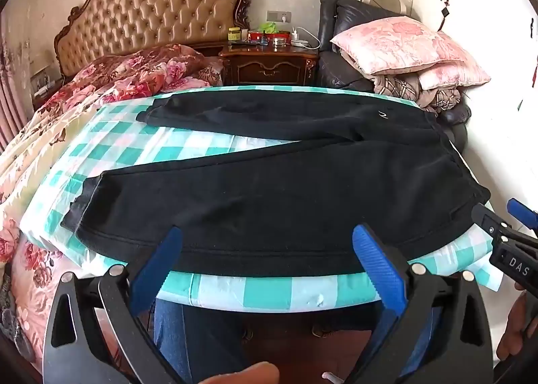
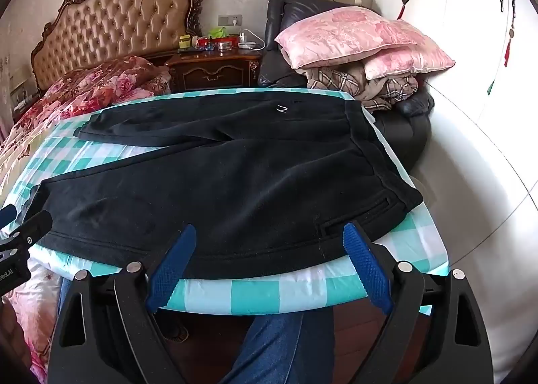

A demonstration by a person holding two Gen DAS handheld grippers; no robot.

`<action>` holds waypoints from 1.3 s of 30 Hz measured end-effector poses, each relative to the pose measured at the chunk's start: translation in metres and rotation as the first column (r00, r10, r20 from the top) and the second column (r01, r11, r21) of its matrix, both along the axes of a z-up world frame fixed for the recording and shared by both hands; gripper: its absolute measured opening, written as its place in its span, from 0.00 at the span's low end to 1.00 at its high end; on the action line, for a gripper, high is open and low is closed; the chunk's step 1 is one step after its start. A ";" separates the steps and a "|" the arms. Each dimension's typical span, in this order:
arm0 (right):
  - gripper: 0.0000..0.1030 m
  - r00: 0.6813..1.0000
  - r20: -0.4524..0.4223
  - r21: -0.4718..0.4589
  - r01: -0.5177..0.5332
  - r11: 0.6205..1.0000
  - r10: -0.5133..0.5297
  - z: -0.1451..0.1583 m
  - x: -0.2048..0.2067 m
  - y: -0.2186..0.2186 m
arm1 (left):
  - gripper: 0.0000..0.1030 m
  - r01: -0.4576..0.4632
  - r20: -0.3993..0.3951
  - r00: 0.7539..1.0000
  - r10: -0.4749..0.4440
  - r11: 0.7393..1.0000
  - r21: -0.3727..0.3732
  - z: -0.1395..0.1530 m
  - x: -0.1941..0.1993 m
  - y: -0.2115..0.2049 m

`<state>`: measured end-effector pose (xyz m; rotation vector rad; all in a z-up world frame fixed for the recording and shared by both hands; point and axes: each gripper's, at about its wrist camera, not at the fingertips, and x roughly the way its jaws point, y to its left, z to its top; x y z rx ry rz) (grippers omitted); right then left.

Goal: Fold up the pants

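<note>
Black pants (image 1: pixel 269 188) (image 2: pixel 218 188) lie spread flat on a table covered with a teal-and-white checked cloth (image 1: pixel 255 293) (image 2: pixel 255 293), waistband to the right, both legs reaching left and parted in a V. My left gripper (image 1: pixel 269 239) hovers open over the near leg's lower hem side, nothing between its blue fingers (image 1: pixel 158 266). My right gripper (image 2: pixel 269 236) hangs open above the near edge by the hip and pocket, also holding nothing. The right gripper (image 1: pixel 504 225) shows at the right edge of the left wrist view.
A bed with a floral quilt (image 1: pixel 101 88) and a tufted headboard (image 1: pixel 151 13) stands left behind the table. A dark wooden nightstand (image 1: pixel 269 64) carries small items. Pink pillows (image 2: pixel 353 37) are stacked on a dark armchair at right. The person's jeans-clad legs (image 2: pixel 269 343) stand below the table edge.
</note>
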<state>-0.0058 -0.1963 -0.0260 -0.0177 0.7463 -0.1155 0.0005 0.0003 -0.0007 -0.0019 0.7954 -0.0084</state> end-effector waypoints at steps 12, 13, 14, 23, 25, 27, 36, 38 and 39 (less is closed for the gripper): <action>0.84 1.000 -0.001 0.007 0.004 1.000 -0.004 0.002 -0.004 0.000 | 0.99 0.000 0.004 1.000 0.000 0.999 -0.038 0.001 0.000 0.010; 0.84 1.000 -0.001 0.008 0.004 1.000 -0.004 0.001 -0.004 -0.001 | 0.99 0.000 0.004 1.000 0.000 0.999 -0.036 0.001 -0.001 0.009; 0.84 1.000 -0.001 0.009 0.004 1.000 -0.004 0.001 -0.004 -0.001 | 0.99 0.000 0.004 1.000 0.000 0.999 -0.033 0.002 -0.002 0.007; 0.84 1.000 0.005 0.013 0.012 1.000 -0.013 -0.001 -0.002 -0.001 | 0.99 0.004 0.003 1.000 -0.004 1.000 -0.024 0.002 -0.003 -0.001; 0.84 1.000 0.006 0.014 0.014 1.000 -0.014 -0.001 -0.002 -0.003 | 0.99 0.004 0.001 1.000 -0.004 1.000 -0.027 0.003 -0.002 -0.003; 0.84 1.000 0.006 0.015 0.012 1.000 -0.012 0.000 -0.002 -0.003 | 0.99 0.005 0.001 1.000 -0.005 1.000 -0.026 0.002 -0.002 -0.003; 0.84 1.000 0.006 0.015 0.012 1.000 -0.012 -0.001 -0.002 -0.002 | 0.99 0.012 0.000 1.000 -0.012 0.999 -0.033 0.001 -0.002 -0.004; 0.84 1.000 0.007 0.013 0.012 1.000 -0.012 -0.001 -0.002 -0.002 | 0.99 0.012 0.000 1.000 -0.012 0.999 -0.033 0.001 -0.002 -0.005; 0.84 1.000 0.007 0.014 0.012 1.000 -0.012 -0.001 -0.002 -0.003 | 0.99 0.011 0.000 1.000 -0.011 0.999 -0.033 0.001 -0.002 -0.005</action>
